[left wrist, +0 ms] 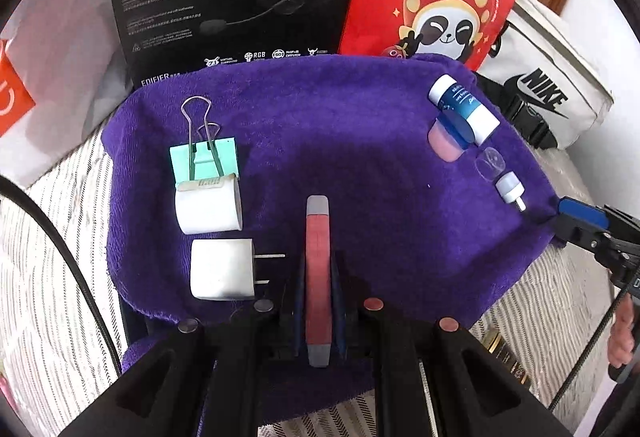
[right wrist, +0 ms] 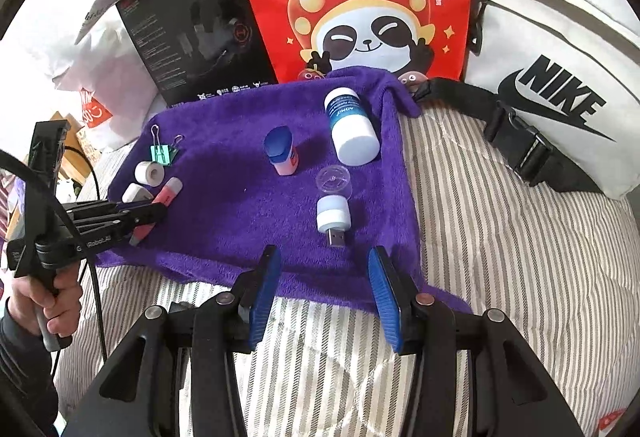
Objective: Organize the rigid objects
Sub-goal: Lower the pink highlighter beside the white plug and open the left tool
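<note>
From the left wrist, the left gripper (left wrist: 318, 301) is clamped tight on a flat pink bar with grey ends (left wrist: 318, 277), held on edge so its thin sides meet the pads and its far end points up the purple towel (left wrist: 340, 125). To its left three items lie in a column, close together: a mint binder clip (left wrist: 204, 157), a white tape roll (left wrist: 210, 207) touching the clip, and a white plug adapter (left wrist: 222, 269) with its prongs aimed at the bar. That column reads as the sorted group, so the bar is probably meant to land beside it. On the towel's right side a blue-and-white bottle (left wrist: 466, 109) leans on a pink jar with a blue lid (left wrist: 448, 139), with a clear cap (left wrist: 490, 163) and a small white USB light (left wrist: 510, 191) just below. The right gripper's blue pad (left wrist: 584, 213) pokes in at the right edge.

From the right wrist, the right gripper (right wrist: 324, 293) hangs partly open with nothing between its blue pads (right wrist: 264, 289), just short of the towel's near edge and lined up with the USB light (right wrist: 332, 215), likely its next pick. The clear cap (right wrist: 334, 179) sits just behind, the bottle (right wrist: 352, 127) and jar (right wrist: 282, 151) further up. At left, a hand (right wrist: 52, 301) holds the left gripper (right wrist: 154, 215) over the bar (right wrist: 160, 205)
</note>
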